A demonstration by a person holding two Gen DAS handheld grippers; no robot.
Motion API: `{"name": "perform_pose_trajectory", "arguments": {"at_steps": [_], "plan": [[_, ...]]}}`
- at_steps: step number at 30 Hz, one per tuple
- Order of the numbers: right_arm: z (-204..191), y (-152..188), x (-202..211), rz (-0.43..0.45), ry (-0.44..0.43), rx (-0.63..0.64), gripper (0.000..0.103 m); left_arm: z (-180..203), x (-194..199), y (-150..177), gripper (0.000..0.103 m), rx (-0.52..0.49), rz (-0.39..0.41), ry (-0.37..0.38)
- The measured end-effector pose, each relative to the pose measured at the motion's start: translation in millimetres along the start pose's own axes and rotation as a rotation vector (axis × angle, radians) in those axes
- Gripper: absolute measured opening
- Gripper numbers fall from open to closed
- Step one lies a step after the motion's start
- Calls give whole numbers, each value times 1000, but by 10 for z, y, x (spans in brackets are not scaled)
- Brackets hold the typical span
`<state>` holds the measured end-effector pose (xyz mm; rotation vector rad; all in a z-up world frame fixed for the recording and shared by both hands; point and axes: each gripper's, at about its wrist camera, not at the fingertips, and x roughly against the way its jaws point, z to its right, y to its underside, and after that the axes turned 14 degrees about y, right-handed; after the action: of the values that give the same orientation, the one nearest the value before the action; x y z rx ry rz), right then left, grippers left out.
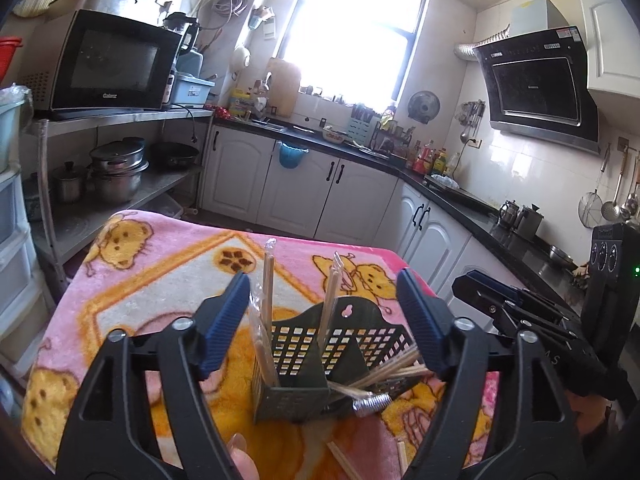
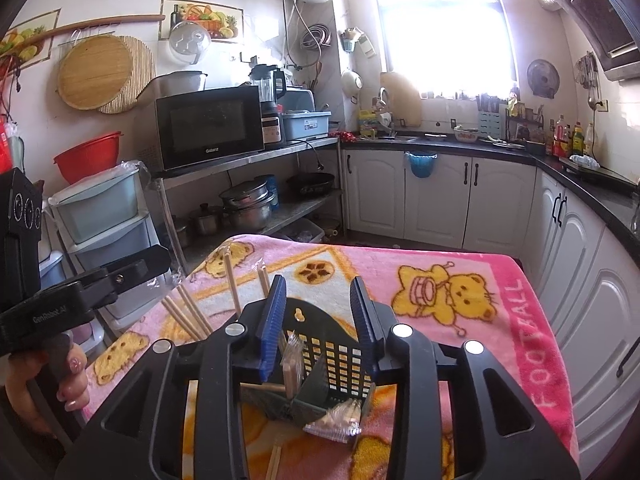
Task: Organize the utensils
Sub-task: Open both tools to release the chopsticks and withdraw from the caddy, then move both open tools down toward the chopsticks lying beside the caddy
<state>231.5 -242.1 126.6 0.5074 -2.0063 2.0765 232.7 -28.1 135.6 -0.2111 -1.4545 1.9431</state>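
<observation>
Pink bear-print blanket covers the counter where the dark perforated utensil caddy stands upright so wrapped chopsticks stay vertical, while both the left gripper and right gripper hover unclenched, empty, above it.

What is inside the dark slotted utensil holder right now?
The holder has wrapped chopsticks standing upright and loose chopsticks leaning out one side. Its walls hide the compartment bottoms.

Upright chopsticks crowd utensil caddy openings, open blanket right of caddy
</observation>
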Motion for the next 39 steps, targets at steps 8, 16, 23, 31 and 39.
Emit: {"name": "perform_pose_trajectory", "arguments": {"at_steps": [8, 16, 23, 31, 39], "plan": [[-19, 99, 234, -2, -13, 15, 45, 80, 167, 82, 88, -20, -15, -4], [-32, 210, 400, -3, -12, 16, 57, 63, 268, 248, 92, -12, -33, -17], [-39, 413, 481, -22, -5, 29, 62, 24, 328, 379, 92, 4, -47, -32], [-41, 657, 452, -74, 0, 32, 63, -31, 354, 551, 92, 30, -71, -49], [-34, 843, 445, -108, 8, 35, 64, -54, 357, 701, 92, 42, -103, -57]]}}
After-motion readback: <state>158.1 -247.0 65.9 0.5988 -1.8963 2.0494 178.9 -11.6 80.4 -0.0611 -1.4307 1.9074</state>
